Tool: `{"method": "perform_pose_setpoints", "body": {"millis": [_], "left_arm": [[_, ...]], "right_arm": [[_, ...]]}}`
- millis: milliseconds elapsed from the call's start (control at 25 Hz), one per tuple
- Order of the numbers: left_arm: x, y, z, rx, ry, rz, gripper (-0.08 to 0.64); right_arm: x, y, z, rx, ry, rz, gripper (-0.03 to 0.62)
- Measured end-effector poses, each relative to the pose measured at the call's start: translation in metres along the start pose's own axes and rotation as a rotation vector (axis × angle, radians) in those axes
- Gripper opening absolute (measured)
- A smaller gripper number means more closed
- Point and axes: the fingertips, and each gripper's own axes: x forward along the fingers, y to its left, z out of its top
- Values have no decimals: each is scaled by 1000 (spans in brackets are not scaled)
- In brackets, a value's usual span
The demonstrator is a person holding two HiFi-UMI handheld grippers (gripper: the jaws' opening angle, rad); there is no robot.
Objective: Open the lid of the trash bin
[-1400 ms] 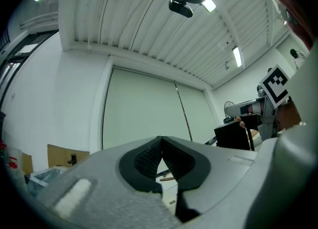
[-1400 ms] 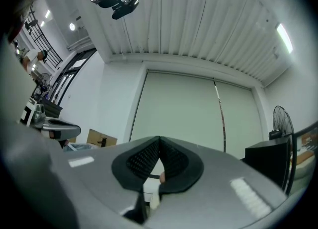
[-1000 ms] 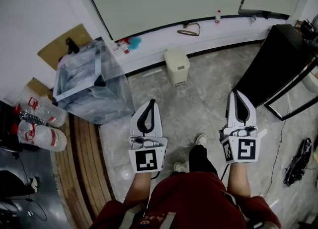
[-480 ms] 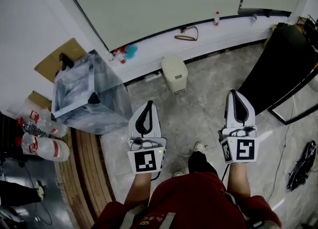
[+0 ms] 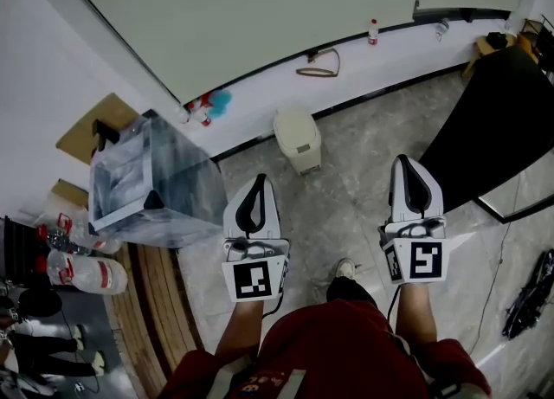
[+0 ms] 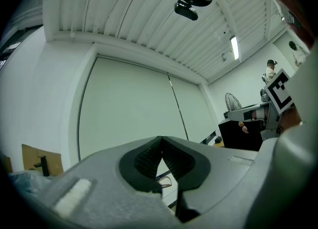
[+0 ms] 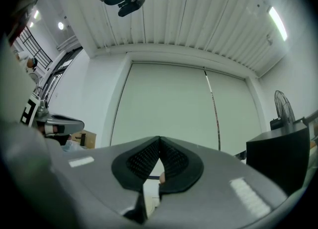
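The trash bin (image 5: 297,139) is small and cream-coloured, and it stands on the grey stone floor against the white wall ledge with its lid down. Both grippers are held out level in front of me, well short of the bin. My left gripper (image 5: 258,179) points toward the floor just left of the bin, its jaws shut with nothing in them (image 6: 160,139). My right gripper (image 5: 406,162) is off to the bin's right, jaws likewise shut and empty (image 7: 159,139). Neither gripper view shows the bin.
A large clear plastic-lined container (image 5: 147,176) stands close to my left gripper. Water bottles (image 5: 85,273) lie by a wooden floor strip (image 5: 151,302). A black table (image 5: 489,120) is at right, cables (image 5: 526,295) beyond. My shoe (image 5: 344,267) shows below.
I have walked toward the wall: the bin and the clear container have slid down in the head view and come nearer. Both grippers keep their pose and stay shut.
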Motion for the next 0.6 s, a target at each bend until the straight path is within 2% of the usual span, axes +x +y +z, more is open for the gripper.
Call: {"method": "perform_pose_setpoints", "body": {"millis": [320,600], "left_arm": [[68,-34,4,10,-15,-19,5],[103,-48,-3,15,-7,-24,5]], "right_arm": [[34,-63,-12,18,-9,-20,-2],[56,-91,-24,32,-6,-30,-2]]}}
